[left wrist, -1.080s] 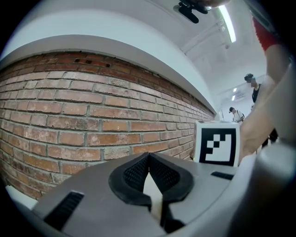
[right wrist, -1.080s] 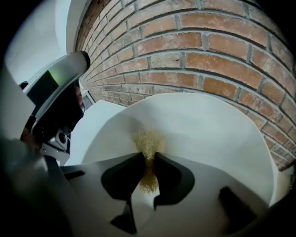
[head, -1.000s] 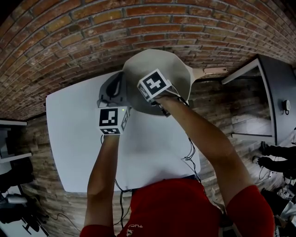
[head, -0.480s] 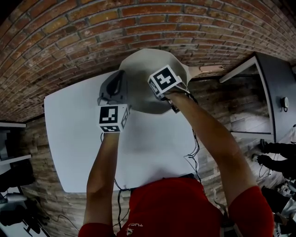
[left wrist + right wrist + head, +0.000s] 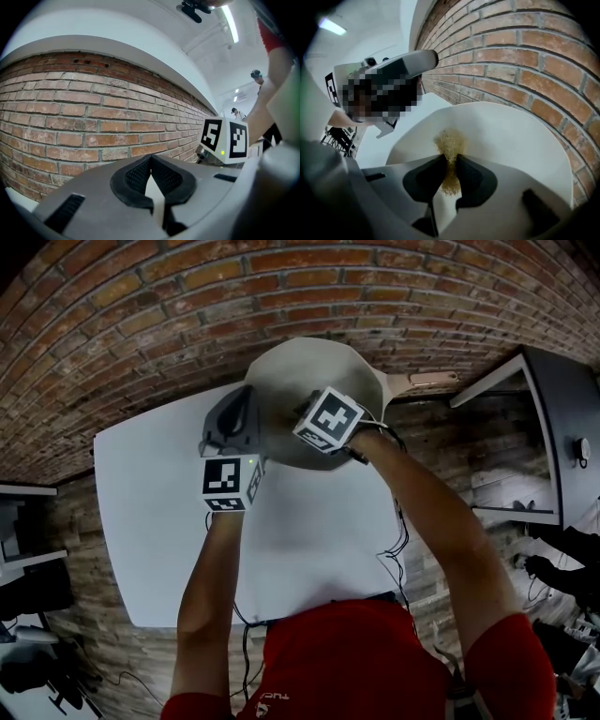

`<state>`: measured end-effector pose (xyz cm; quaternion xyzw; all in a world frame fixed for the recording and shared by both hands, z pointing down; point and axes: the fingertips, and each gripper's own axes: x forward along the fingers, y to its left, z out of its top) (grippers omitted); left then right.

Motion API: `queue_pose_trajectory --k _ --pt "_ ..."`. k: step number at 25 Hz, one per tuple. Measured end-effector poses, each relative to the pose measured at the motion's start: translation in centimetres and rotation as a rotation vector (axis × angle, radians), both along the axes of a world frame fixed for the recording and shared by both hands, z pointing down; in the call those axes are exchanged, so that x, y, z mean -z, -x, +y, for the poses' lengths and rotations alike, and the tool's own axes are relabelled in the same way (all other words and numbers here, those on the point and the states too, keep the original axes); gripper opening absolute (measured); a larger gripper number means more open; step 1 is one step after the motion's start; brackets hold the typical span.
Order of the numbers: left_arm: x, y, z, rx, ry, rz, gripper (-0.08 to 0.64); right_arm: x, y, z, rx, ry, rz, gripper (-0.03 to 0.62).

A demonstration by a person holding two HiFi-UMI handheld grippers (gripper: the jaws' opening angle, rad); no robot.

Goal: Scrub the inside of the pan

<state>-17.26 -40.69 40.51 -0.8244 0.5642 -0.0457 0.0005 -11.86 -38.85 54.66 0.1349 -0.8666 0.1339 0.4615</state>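
Right, the pale pan (image 5: 300, 367) sits at the far edge of the white table (image 5: 159, 521), in the upper middle of the head view, hard against the brick wall (image 5: 187, 306), and its handle (image 5: 427, 381) sticks out toward the right of the frame. Your left gripper (image 5: 239, 423) is at the pan's left rim. In the left gripper view its dark pads are drawn together with a thin pale wedge, the pan's wall as far as it can be made out, pinched between them. Your right gripper (image 5: 450, 168) is down inside the pan, at centre frame in the head view. Its jaws are clamped on a golden-brown fibrous scrubber (image 5: 450, 145), whose tuft pokes out past the fingertips and presses on the pan's pale inner surface. In the left gripper view, the right gripper's marker cube (image 5: 229, 140) shows just right of centre, close by. Both of your forearms reach up from the bottom of the head view and nearly meet at the pan.
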Motion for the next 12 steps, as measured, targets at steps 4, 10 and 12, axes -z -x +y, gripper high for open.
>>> queue_pose_trajectory --k 4,10,12 --pt "0.1 0.0 0.1 0.002 -0.003 -0.006 0.014 -0.8 -0.6 0.7 0.106 -0.02 0.07 0.075" --pt "0.2 0.0 -0.2 0.005 -0.006 -0.01 0.014 -0.9 -3.1 -0.1 0.177 -0.068 0.184 0.075" --pt "0.2 -0.3 -0.3 0.001 -0.006 -0.011 0.013 -0.8 -4.0 -0.2 0.186 -0.068 0.206 0.075"
